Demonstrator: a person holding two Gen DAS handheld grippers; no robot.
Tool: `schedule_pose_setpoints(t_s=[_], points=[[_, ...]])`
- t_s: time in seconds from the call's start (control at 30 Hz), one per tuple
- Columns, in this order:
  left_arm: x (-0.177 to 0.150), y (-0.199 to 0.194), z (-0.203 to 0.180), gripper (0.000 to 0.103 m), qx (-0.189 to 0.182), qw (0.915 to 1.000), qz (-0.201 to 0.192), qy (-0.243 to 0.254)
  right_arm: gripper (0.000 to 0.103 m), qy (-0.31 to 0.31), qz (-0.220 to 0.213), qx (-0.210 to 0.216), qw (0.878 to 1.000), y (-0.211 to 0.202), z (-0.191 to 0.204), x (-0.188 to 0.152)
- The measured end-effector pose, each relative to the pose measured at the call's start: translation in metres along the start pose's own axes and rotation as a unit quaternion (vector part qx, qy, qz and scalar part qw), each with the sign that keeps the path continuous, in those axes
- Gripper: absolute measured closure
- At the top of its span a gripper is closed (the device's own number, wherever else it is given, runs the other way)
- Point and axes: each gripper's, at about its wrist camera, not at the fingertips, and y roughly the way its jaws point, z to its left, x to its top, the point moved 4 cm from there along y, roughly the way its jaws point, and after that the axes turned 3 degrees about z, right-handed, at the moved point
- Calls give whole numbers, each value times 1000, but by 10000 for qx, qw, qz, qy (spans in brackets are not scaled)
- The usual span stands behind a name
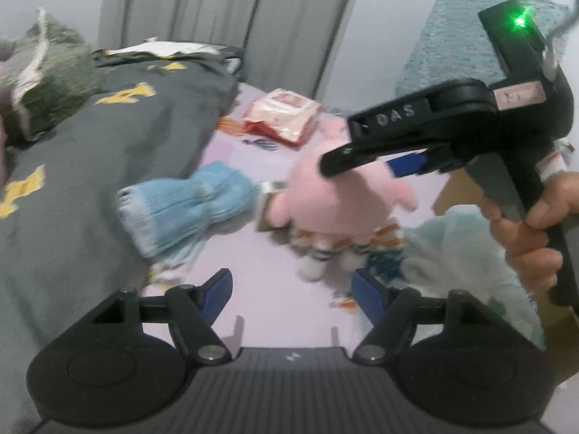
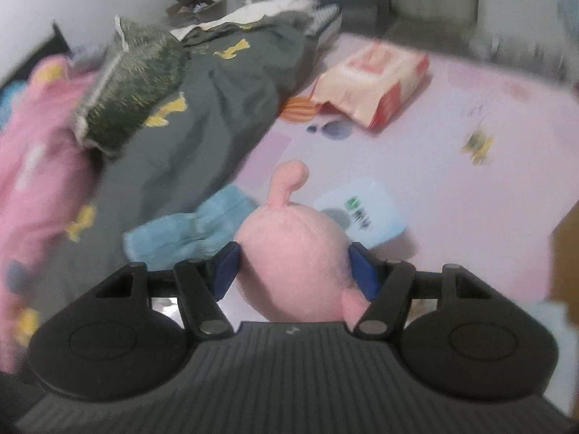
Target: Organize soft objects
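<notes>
We see the bed [image 2: 470, 188] with a grey duvet [image 2: 224, 115] along its left edge, and mid-bed the pink plush [image 2: 293, 264], upright, head up and striped legs hanging. Right tongs [image 2: 293, 271] pinch its head side to side, so right hand is on it; left tongs [image 1: 291, 293] are spread and empty, plush ahead and slightly right. Blue socks [image 1: 184, 206] lie at the duvet edge, nearer left tongs.

Both wrist views face the bed [image 1: 253, 289] closely — sharing the pink plush [image 1: 336, 195].
</notes>
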Motion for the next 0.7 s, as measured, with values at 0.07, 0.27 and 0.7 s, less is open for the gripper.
schedule_pose_setpoints(t_s=[0.07, 0.27, 0.7], points=[[-5, -5, 12, 29, 107, 9999, 21, -122, 37, -234, -18, -152, 9996, 3, 8, -1], [-14, -16, 34, 29, 257, 9989, 66, -396, 34, -552, -45, -254, 9981, 5, 36, -4], [-22, -20, 18, 29, -8, 9997, 102, -240, 34, 378, 548, 1060, 9921, -4, 52, -21]])
